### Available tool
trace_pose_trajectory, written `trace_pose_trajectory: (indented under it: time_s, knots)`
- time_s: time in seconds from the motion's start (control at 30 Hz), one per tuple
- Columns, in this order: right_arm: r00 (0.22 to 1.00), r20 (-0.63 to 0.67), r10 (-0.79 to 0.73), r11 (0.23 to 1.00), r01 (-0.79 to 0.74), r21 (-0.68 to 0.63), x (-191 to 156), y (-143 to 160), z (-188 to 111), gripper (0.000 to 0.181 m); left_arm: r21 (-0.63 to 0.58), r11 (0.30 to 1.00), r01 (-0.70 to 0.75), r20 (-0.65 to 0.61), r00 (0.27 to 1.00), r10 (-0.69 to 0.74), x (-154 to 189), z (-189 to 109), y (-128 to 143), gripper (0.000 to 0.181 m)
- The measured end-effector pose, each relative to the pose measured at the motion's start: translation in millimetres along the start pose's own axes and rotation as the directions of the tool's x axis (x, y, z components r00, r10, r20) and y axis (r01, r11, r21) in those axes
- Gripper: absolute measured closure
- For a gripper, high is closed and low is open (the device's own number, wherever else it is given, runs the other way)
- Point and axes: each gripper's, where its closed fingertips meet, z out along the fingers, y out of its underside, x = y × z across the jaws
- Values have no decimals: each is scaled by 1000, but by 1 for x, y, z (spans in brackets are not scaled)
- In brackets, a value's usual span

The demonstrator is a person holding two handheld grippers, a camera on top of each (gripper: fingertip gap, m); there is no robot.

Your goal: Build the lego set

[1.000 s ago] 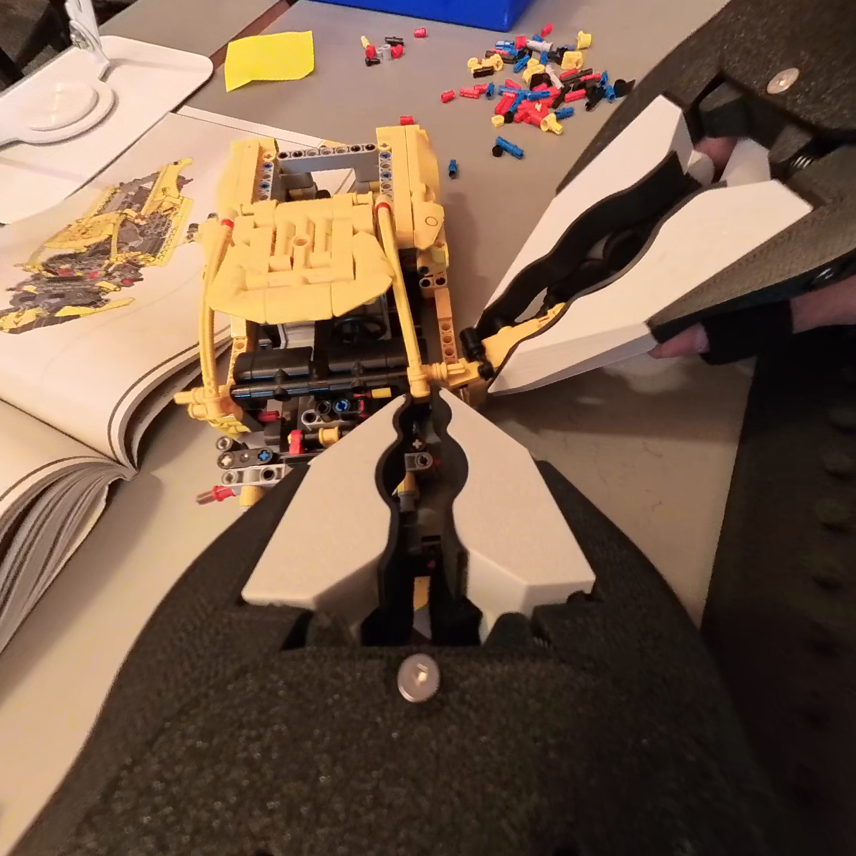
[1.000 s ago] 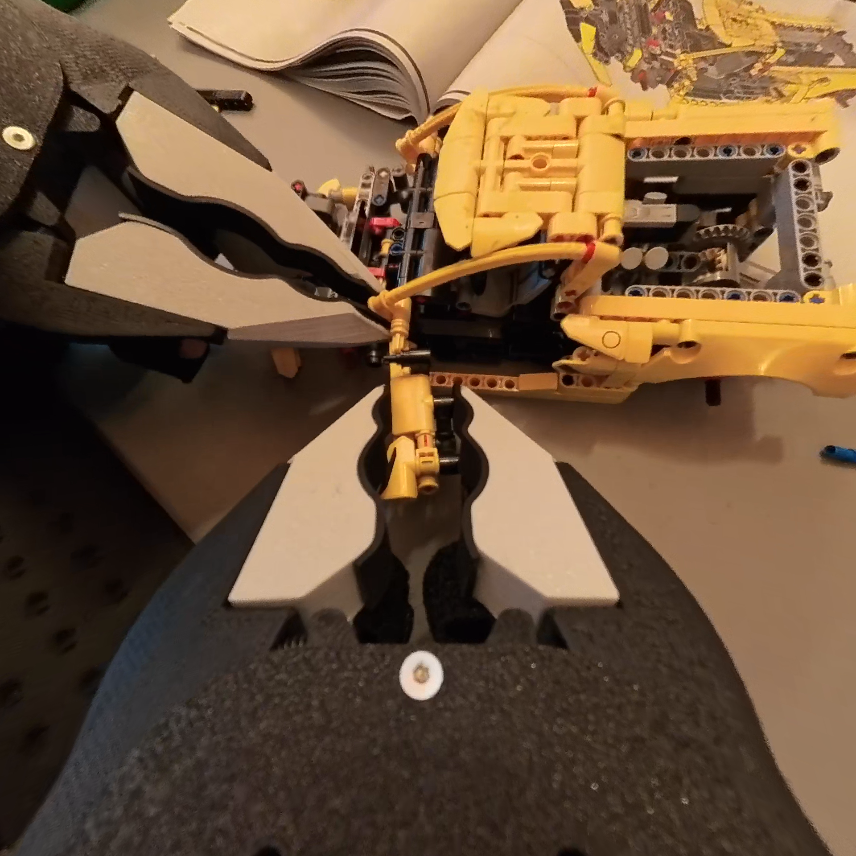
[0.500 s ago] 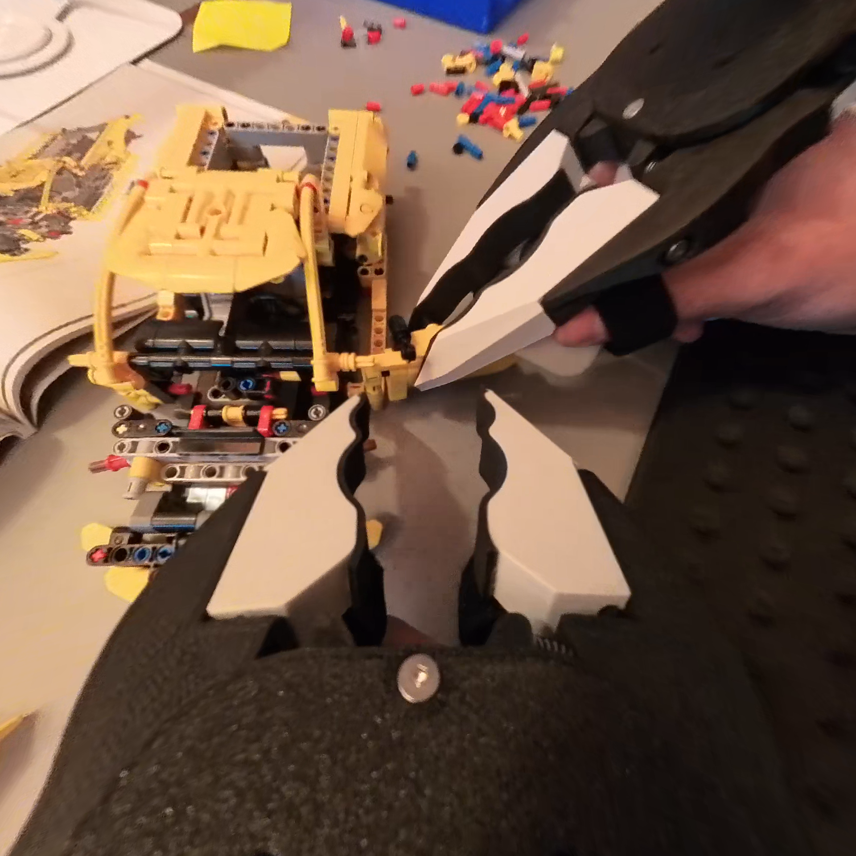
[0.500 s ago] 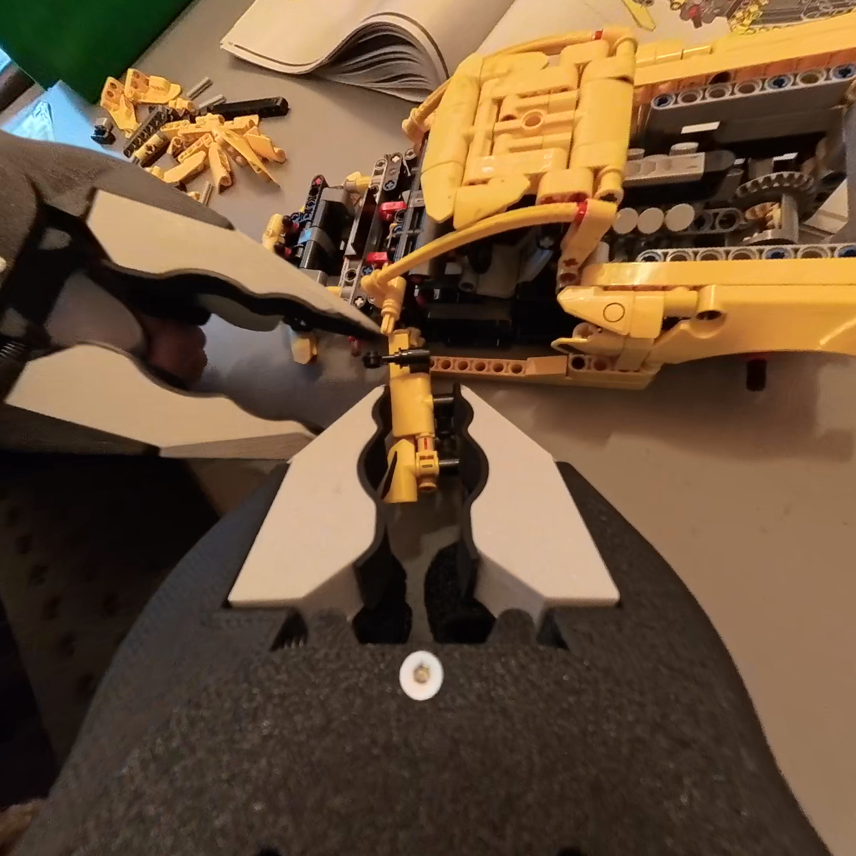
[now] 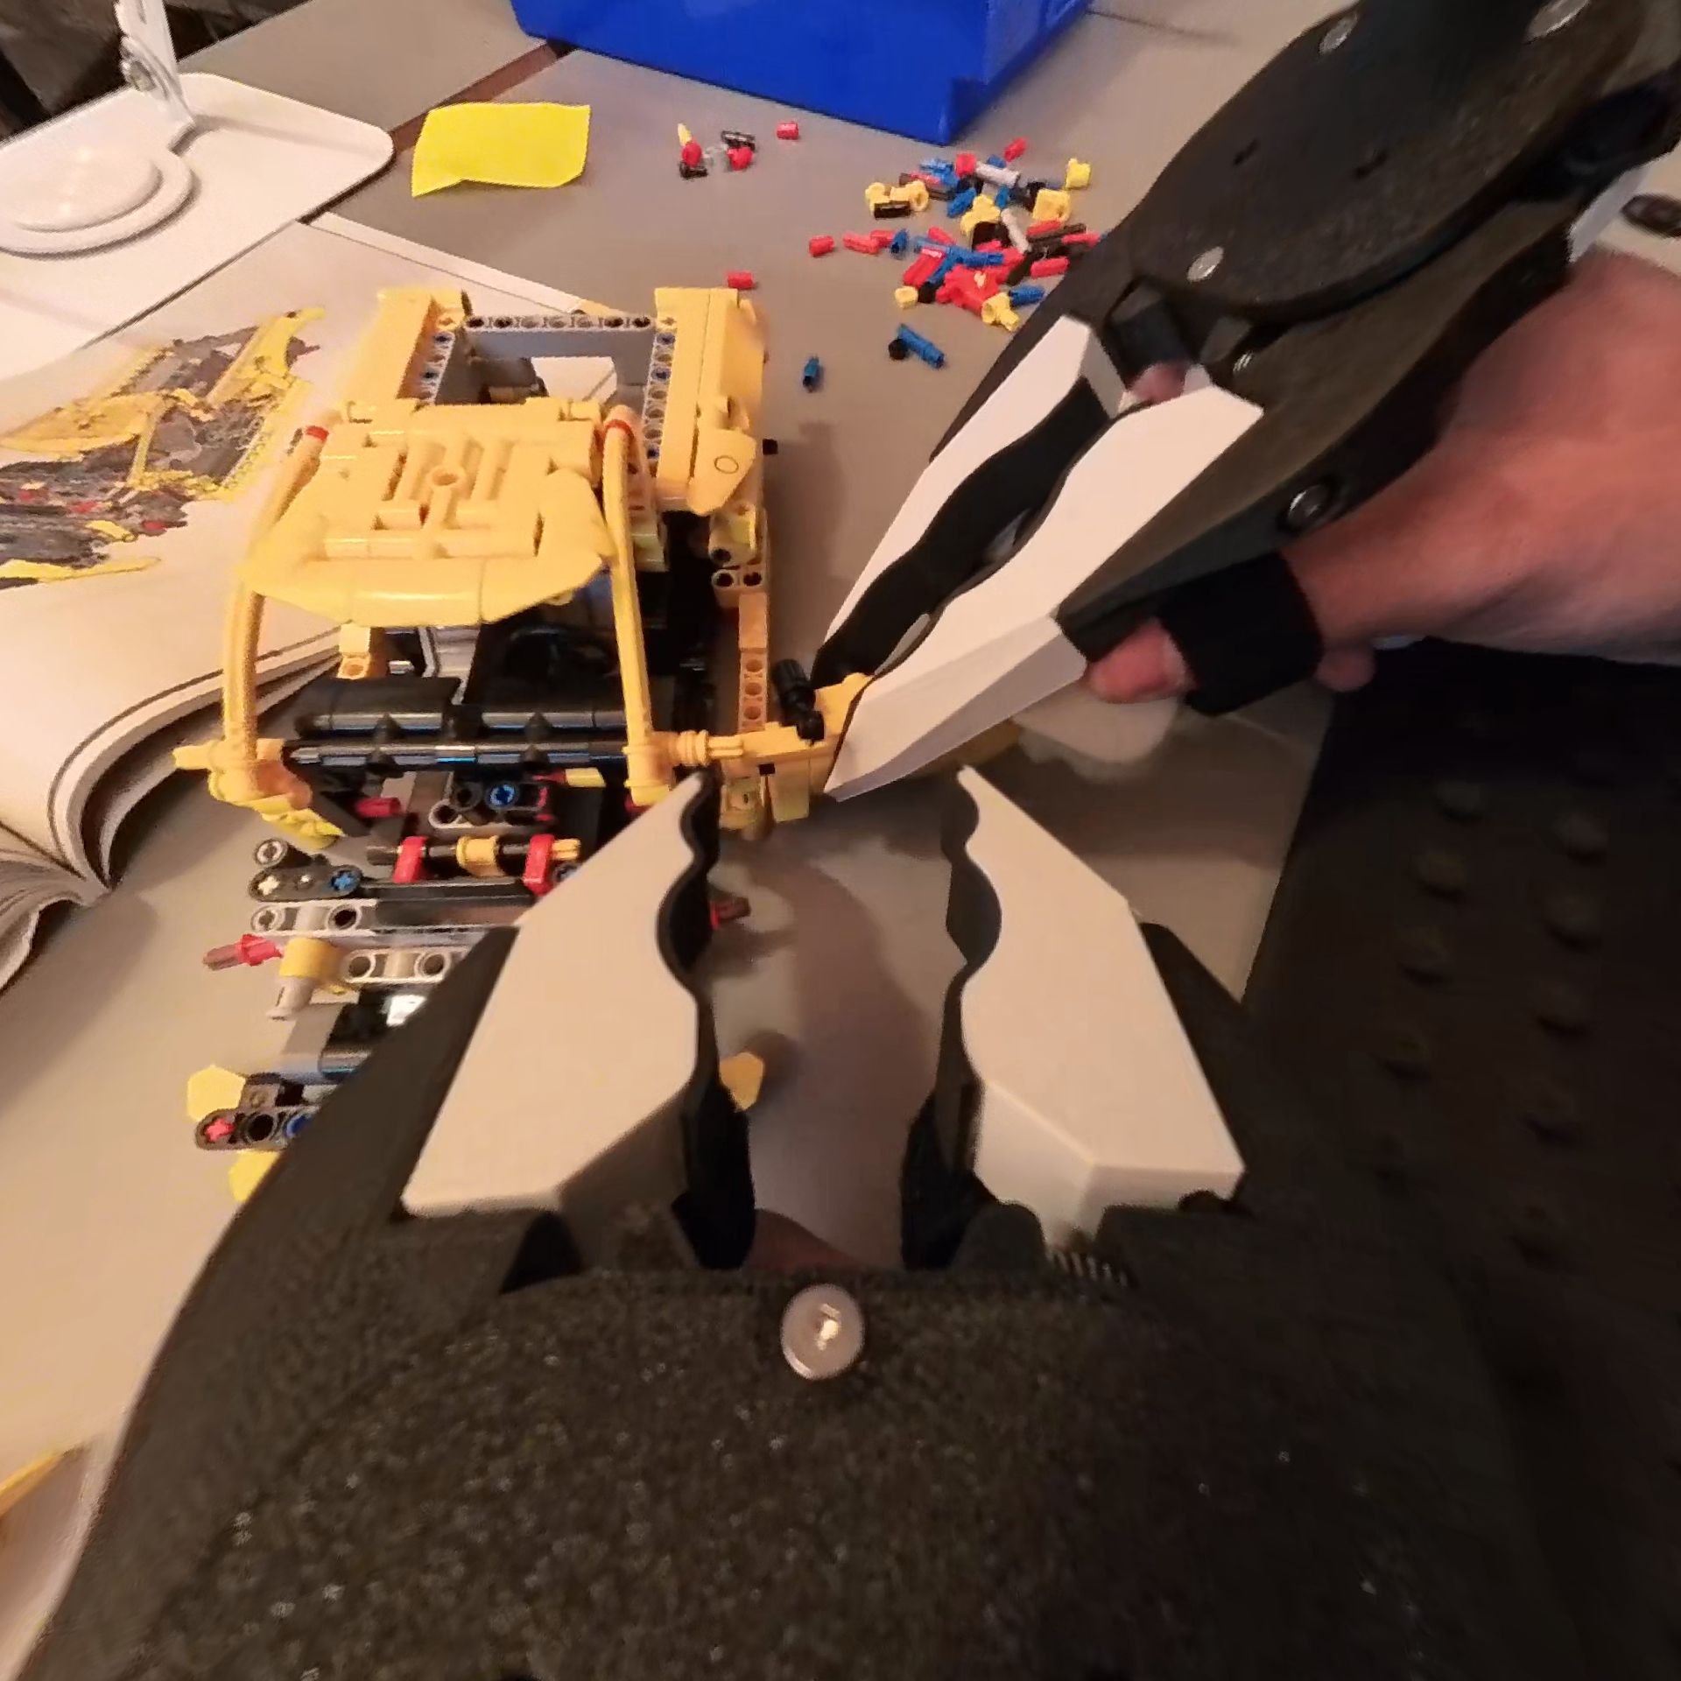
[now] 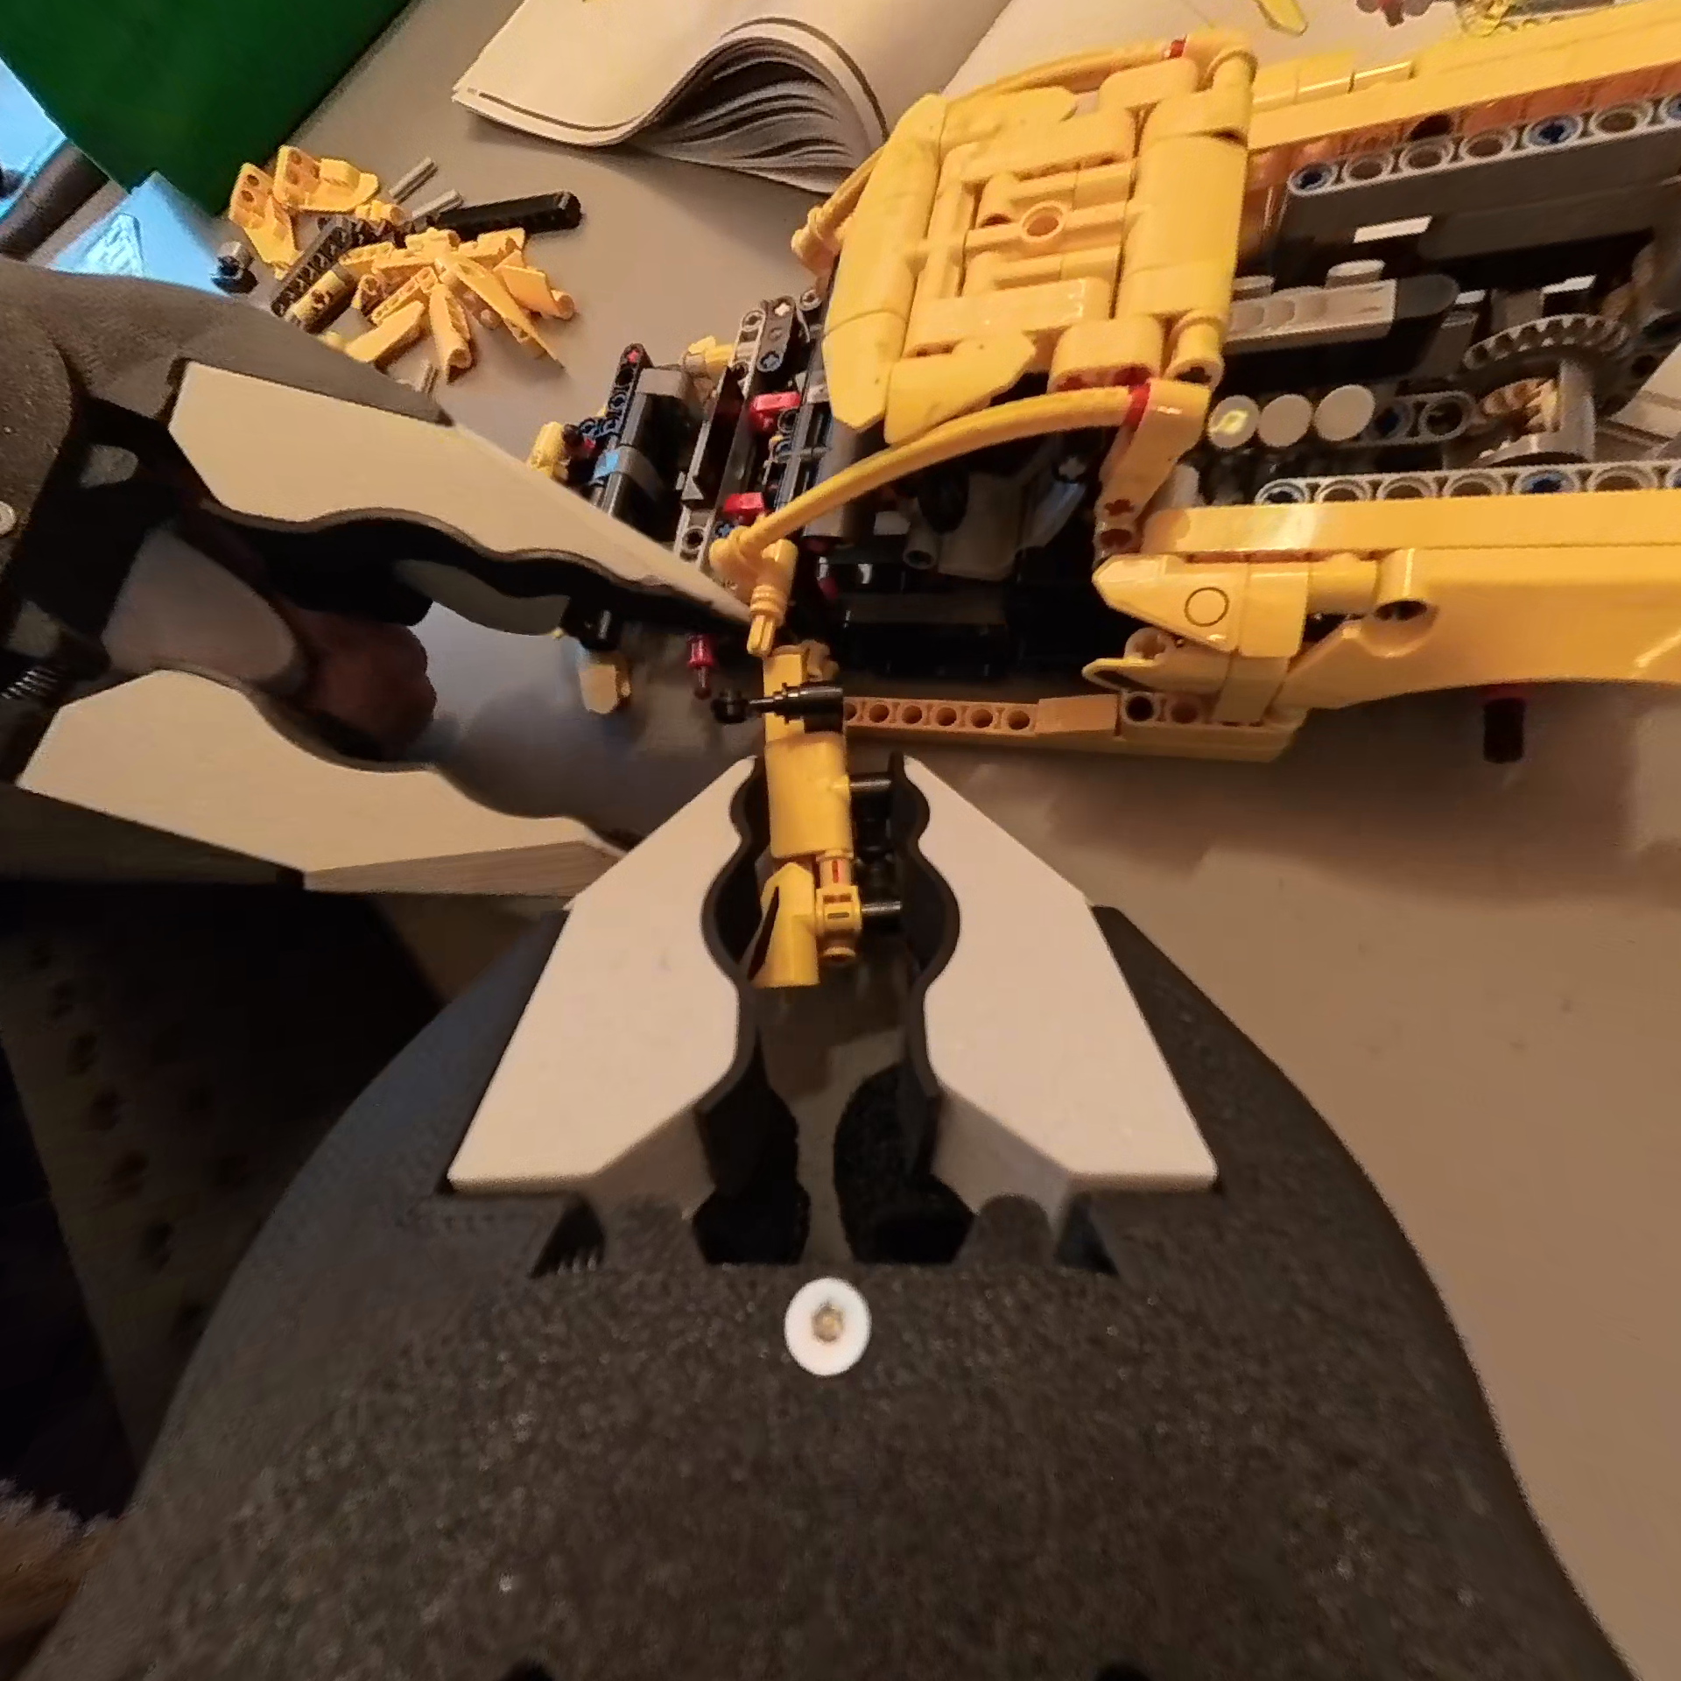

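Beside the yellow model (image 6: 1046, 300) at table centre, the right gripper (image 6: 832, 773) clamps a yellow subassembly (image 6: 805, 819) against its near corner; the left gripper (image 5: 828, 800) gapes empty. Alignment before pressing looks essential.

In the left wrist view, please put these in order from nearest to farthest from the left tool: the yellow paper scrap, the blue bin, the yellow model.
1. The yellow model, just ahead of the left tool, slightly to its left.
2. The yellow paper scrap, beyond the model, on the table.
3. The blue bin, at the far edge, to the right of the scrap.
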Motion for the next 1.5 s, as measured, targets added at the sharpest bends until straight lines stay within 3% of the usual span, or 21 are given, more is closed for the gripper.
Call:
trace_pose_trajectory:
  time_s: [0.43, 0.77, 1.5]
  knots:
    - [1000, -1, -18, 1000, 18, -15, -1, 1, 1, 157, -41, 996, -82, 16, 996, 83, 0, 11, 7, 131]
    - [996, -81, -41, 999, 38, -27, 2, -2, 0, 157, -58, 990, -127, 30, 991, 129, 0, 13, 7, 132]
    - [998, -69, -7, 1000, 5, -28, 1, -3, 3, 157, -74, 990, -121, 79, 989, 127, -4, 13, 7, 140]
